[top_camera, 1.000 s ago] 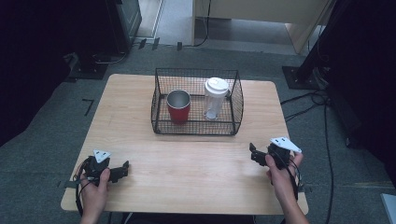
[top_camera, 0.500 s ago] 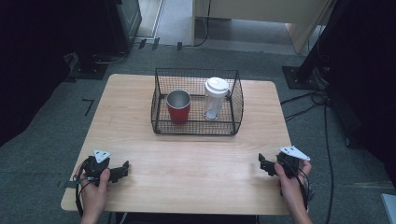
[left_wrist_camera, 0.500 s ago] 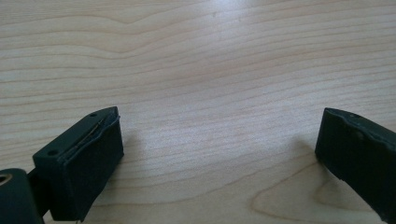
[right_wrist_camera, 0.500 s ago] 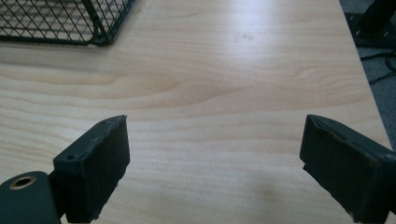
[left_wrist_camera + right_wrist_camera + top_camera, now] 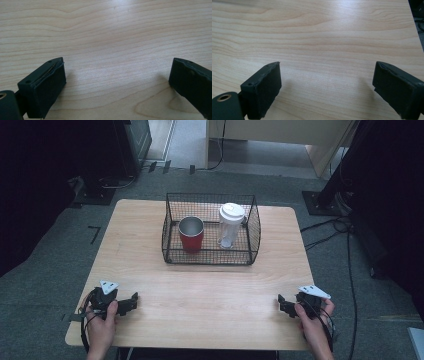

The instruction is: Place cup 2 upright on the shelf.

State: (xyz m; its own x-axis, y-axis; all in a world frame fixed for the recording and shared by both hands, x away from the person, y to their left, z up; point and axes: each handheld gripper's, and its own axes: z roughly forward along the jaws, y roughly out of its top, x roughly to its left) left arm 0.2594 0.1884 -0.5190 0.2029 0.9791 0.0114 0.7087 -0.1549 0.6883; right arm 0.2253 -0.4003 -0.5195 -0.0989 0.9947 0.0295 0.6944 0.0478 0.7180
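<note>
Pale wooden worktop (image 5: 200,290) is shown with a wire basket (image 5: 210,257) at its far middle, holding a red cup (image 5: 191,234) and a lidded clear tumbler (image 5: 230,226). Left tool (image 5: 131,301) and right tool (image 5: 283,304) are held apart and empty at the near edge, well short of the basket. Either vessel is best approached from above, over the rim.

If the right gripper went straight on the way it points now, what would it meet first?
Likely nothing at first: the right gripper, jaws open and empty, points left across bare wooden table. Farther along sits the left gripper, though depth is unclear.
</note>
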